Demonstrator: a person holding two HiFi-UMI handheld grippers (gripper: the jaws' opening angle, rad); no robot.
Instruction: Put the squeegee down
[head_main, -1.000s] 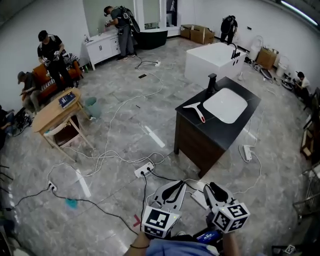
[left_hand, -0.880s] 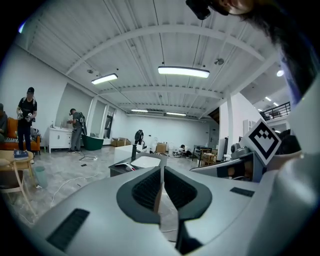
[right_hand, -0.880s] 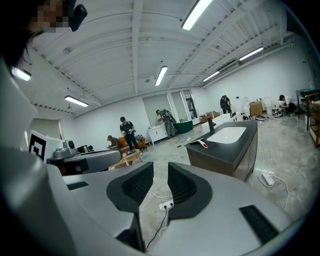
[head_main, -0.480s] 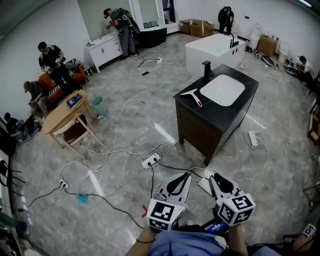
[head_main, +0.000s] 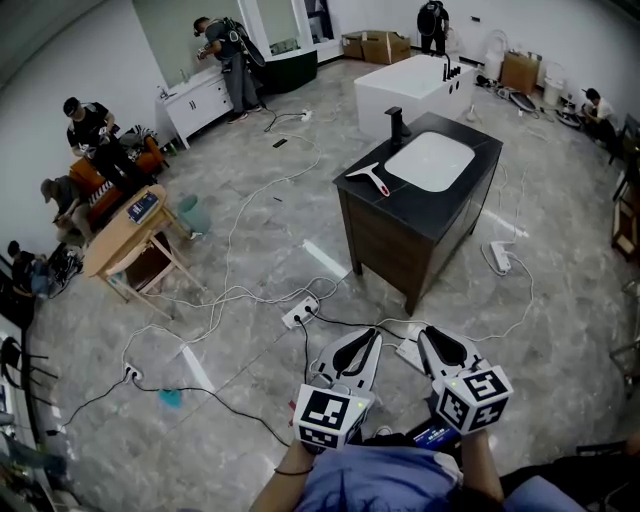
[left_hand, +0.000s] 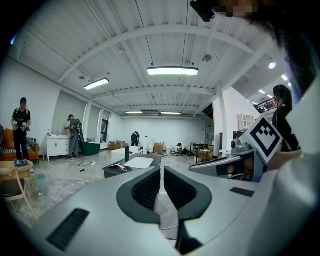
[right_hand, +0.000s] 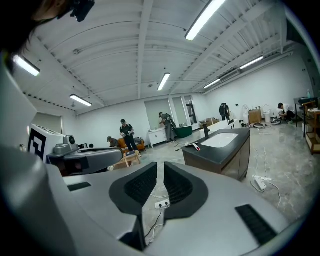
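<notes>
The squeegee (head_main: 372, 178), white with a red handle, lies flat on the black top of the dark wood vanity (head_main: 445, 215), beside the white sink (head_main: 430, 160). It shows small in the left gripper view (left_hand: 120, 167) and in the right gripper view (right_hand: 192, 145). Both grippers hang close to the person's body, well short of the vanity, over the floor. My left gripper (head_main: 369, 339) (left_hand: 161, 172) is shut with nothing in it. My right gripper (head_main: 428, 336) (right_hand: 160, 167) is shut and empty too.
White cables and a power strip (head_main: 300, 315) trail over the marble floor between me and the vanity. A wooden table (head_main: 125, 232) stands at the left with people beyond it. A black faucet (head_main: 397, 124) and a white bathtub (head_main: 410, 88) lie behind the vanity.
The vanity with the squeegee has slid up and away in the head view as I backed off. Both grippers stayed low in front of the body.
</notes>
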